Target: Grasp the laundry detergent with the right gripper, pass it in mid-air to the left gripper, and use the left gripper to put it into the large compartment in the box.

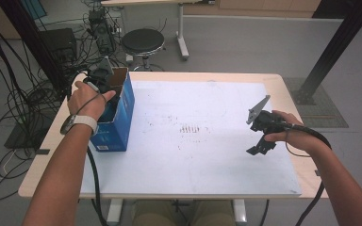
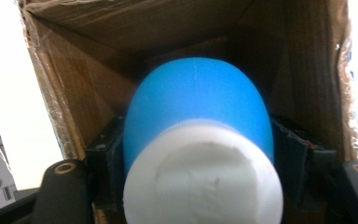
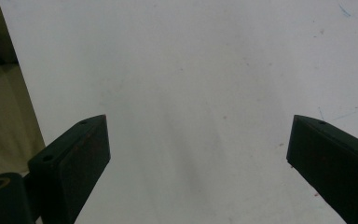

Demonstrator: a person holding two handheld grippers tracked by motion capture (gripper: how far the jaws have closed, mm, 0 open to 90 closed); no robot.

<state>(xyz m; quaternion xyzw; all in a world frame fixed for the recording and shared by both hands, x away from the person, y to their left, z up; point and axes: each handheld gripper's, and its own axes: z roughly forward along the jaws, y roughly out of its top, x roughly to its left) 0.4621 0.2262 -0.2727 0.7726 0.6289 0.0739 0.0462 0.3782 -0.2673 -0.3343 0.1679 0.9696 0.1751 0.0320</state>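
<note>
Left tool (image 2: 198,154): inside the open top of the cardboard box, jaws part-way apart with a blue and white object between them; black pads (image 2: 109,154) close against both blue flanks, actual pressing contact impossible to tell.
Left tool, high view (image 1: 101,77): at the box's upper rim, gripped by the left hand (image 1: 88,100), watch on the wrist, cable trailing down along the forearm.
Blue and white object (image 2: 198,107): rounded blue body pointing away from the tool into the box, flat white round end (image 2: 203,177) nearest the camera, rough on its face.
Cardboard box (image 2: 74,88): brown corrugated walls on every side of the left tool, interior dark beyond the blue object; bottom hidden.
Box outside (image 1: 122,117): blue printed sides, standing upright near the desk's left edge; small white label low on the near face, writing too small to read.
Right tool (image 3: 198,154): jaws wide apart, nothing between them, bare white surface ahead.
Right tool, high view (image 1: 262,141): held in the right hand (image 1: 290,129) above the right part of the desk, well apart from the box, tips angled downward.
Desk (image 1: 193,155): white sheet over a pale wooden top, faint reddish marks near the middle.
</note>
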